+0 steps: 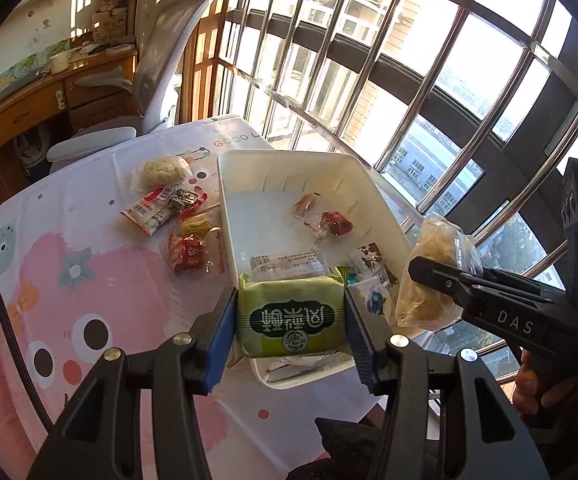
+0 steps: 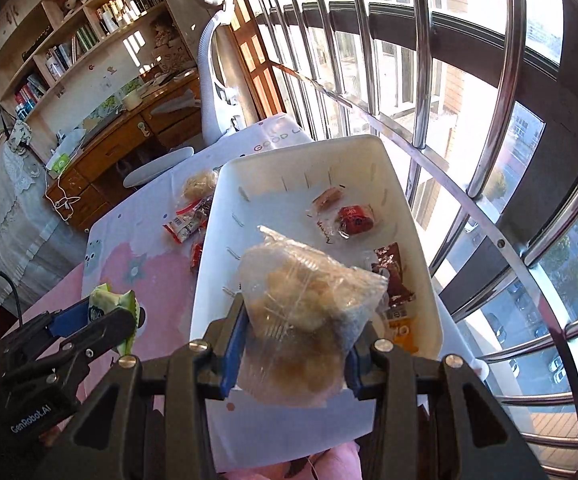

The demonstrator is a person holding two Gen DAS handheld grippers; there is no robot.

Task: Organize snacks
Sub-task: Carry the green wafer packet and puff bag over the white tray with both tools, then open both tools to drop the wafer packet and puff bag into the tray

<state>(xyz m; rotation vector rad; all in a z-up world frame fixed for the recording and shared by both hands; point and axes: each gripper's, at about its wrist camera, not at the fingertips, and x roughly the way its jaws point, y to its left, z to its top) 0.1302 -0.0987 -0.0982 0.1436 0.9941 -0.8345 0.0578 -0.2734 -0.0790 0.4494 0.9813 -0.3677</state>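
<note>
A table under a pink cartoon-print tablecloth [image 1: 89,280] stands beside a barred window [image 1: 429,80], with a white office chair [image 1: 169,48] and a wooden desk [image 1: 29,100] behind it. On the cloth sits a white plastic bin [image 1: 289,168], already holding several snacks: a red-wrapped candy [image 1: 337,223], a pale brown wrapped sweet [image 1: 306,204], a brown foil packet [image 2: 393,276] and a clear barcoded packet [image 1: 285,266].

Your left gripper [image 1: 291,320] is clamped on a green snack packet [image 1: 291,316], its blue pads pressed against both ends, holding the packet above the bin's near edge. Your right gripper [image 2: 295,340] grips a clear bag of golden pastry [image 2: 301,300], raised above the bin's near right side; from the left wrist view the bag [image 1: 433,272] hangs at the bin's right rim.

Left of the bin, loose snacks lie on the cloth: a clear bag of pale noodle cake [image 1: 163,170], a red-and-white packet [image 1: 151,210], a dark foil packet [image 1: 183,199], a yellow packet [image 1: 197,224] and a red packet [image 1: 188,254], clustered close together.
</note>
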